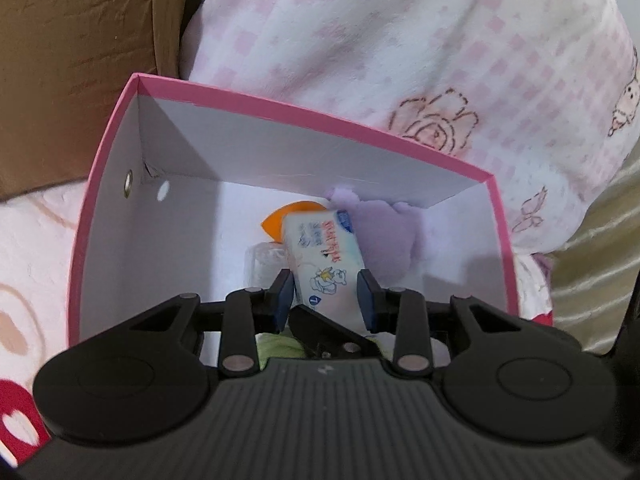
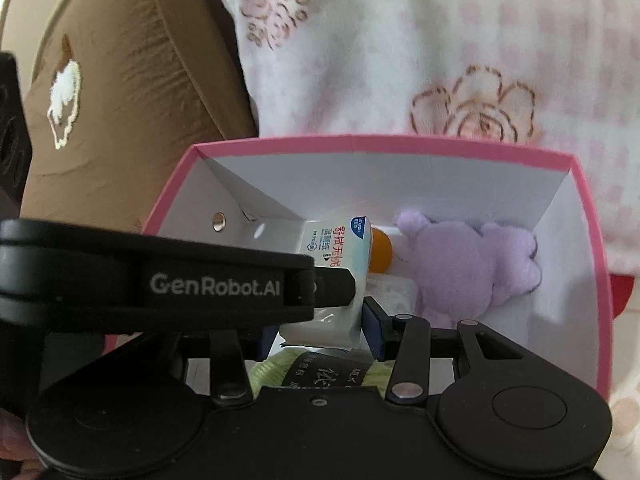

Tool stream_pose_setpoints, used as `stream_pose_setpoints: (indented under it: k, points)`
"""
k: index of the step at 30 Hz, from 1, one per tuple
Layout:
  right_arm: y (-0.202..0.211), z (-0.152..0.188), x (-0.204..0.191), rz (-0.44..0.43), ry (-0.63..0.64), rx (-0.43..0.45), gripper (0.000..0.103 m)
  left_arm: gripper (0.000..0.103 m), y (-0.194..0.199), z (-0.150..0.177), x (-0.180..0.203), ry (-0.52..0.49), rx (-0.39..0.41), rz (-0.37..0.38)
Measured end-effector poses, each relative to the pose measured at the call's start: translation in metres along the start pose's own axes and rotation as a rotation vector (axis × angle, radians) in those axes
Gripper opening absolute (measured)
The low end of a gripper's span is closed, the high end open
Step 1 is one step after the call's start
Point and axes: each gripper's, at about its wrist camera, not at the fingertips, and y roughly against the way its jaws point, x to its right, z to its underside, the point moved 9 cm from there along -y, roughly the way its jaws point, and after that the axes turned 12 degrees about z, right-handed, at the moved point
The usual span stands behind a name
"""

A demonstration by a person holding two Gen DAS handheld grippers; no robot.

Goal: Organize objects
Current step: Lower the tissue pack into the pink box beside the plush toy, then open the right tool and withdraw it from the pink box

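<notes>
A: Two grippers, one pink box. Left wrist view first, please.

B: Item: left gripper (image 1: 326, 294), fingers set narrow, its blue pads (image 1: 285, 295) on either side of a tissue pack (image 1: 320, 258), gripping it by its sides. The pack stands tilted inside the box (image 1: 105, 184), above the white floor. A black finger from the other gripper crosses below the pack.

A: Other contents?

B: Behind the pack, an orange piece (image 1: 290, 216), only partly visible. To its right, a purple plush toy (image 1: 386, 236) against the far wall. A clear plastic piece (image 1: 266, 260) just left of the pack. Something light green (image 1: 278, 350) low down, mostly hidden by the gripper body. The box sits on a pink-and-white flowered blanket (image 1: 400, 40), with a brown cushion (image 1: 76, 60) at upper left.

A: Right wrist view?

B: Item: right gripper (image 2: 320, 332), fingers partly apart, with the lower end of the same tissue pack (image 2: 334, 276) between them; whether both pads press on it, I cannot tell. The left gripper (image 2: 312, 288) reaches in from the left and holds the pack. Orange piece (image 2: 380, 250) behind it, plush toy (image 2: 468, 268) to the right. A green ball of yarn (image 2: 272, 372) with a dark label lies under the fingers.
</notes>
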Motion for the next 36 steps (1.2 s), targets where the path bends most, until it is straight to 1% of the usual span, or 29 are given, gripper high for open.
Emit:
stream_pose_setpoints:
  k: [3,5,7,9,14,15,16,17,18,20,21,23,26,27,28,29,30,32,34,36]
  points:
    - [-0.003,-0.001,-0.001,0.005,-0.004,-0.003,0.049,0.032,-0.002,0.001,-0.006,0.017,0.002,0.016]
    - [-0.008,-0.001,-0.003,-0.010,-0.007,-0.024,0.048,0.032,-0.004,0.001,-0.012,0.021,0.002,0.021]
    - [-0.011,-0.001,-0.005,-0.004,0.007,-0.020,0.044,0.032,-0.005,0.000,-0.016,0.038,0.012,0.031]
    - [-0.013,0.000,-0.002,0.003,-0.004,-0.024,0.042,0.032,-0.008,0.000,-0.017,0.053,0.018,0.043]
    - [-0.016,-0.001,0.001,0.044,-0.002,-0.028,0.042,0.032,-0.007,0.001,-0.013,0.042,0.031,0.037]
    - [-0.015,-0.001,0.001,0.055,0.004,-0.028,0.042,0.035,-0.003,0.000,-0.013,0.050,0.047,0.031]
    - [-0.013,-0.001,0.003,0.068,0.013,-0.026,0.042,0.036,0.003,-0.001,-0.014,0.063,0.070,0.010]
    - [-0.011,-0.001,0.005,0.089,0.032,-0.019,0.042,0.036,0.008,-0.002,-0.012,0.056,0.088,0.008]
    - [-0.008,-0.002,0.007,0.108,0.055,-0.009,0.043,0.038,0.013,-0.002,-0.009,0.031,0.090,0.003]
    - [-0.002,0.000,0.011,0.134,0.102,0.001,0.043,0.038,0.025,-0.002,-0.002,-0.010,0.089,-0.013]
    - [0.002,0.001,0.013,0.139,0.112,0.004,0.043,0.038,0.032,-0.001,0.001,-0.014,0.086,-0.008]
    - [0.015,0.004,0.017,0.123,0.112,0.015,0.043,0.038,0.044,0.001,0.005,-0.016,0.080,0.013]
    - [0.042,0.009,0.022,0.111,0.104,0.046,0.044,0.038,0.063,0.008,0.014,-0.040,0.060,0.017]
    - [0.054,0.012,0.024,0.117,0.110,0.055,0.044,0.041,0.069,0.012,0.018,-0.063,0.050,0.020]
    - [0.062,0.014,0.024,0.131,0.125,0.068,0.044,0.042,0.075,0.018,0.023,-0.092,0.034,0.015]
    - [0.072,0.017,0.025,0.142,0.144,0.080,0.045,0.042,0.082,0.024,0.027,-0.119,0.016,-0.010]
    - [0.080,0.020,0.023,0.142,0.164,0.086,0.045,0.042,0.091,0.030,0.031,-0.137,0.010,-0.035]
    - [0.097,0.027,0.020,0.130,0.201,0.100,0.046,0.042,0.107,0.038,0.037,-0.155,0.007,-0.044]
    - [0.111,0.037,0.019,0.140,0.213,0.090,0.046,0.042,0.121,0.047,0.040,-0.153,-0.004,-0.082]
    - [0.122,0.049,0.021,0.152,0.201,0.059,0.046,0.042,0.133,0.055,0.045,-0.145,-0.021,-0.080]
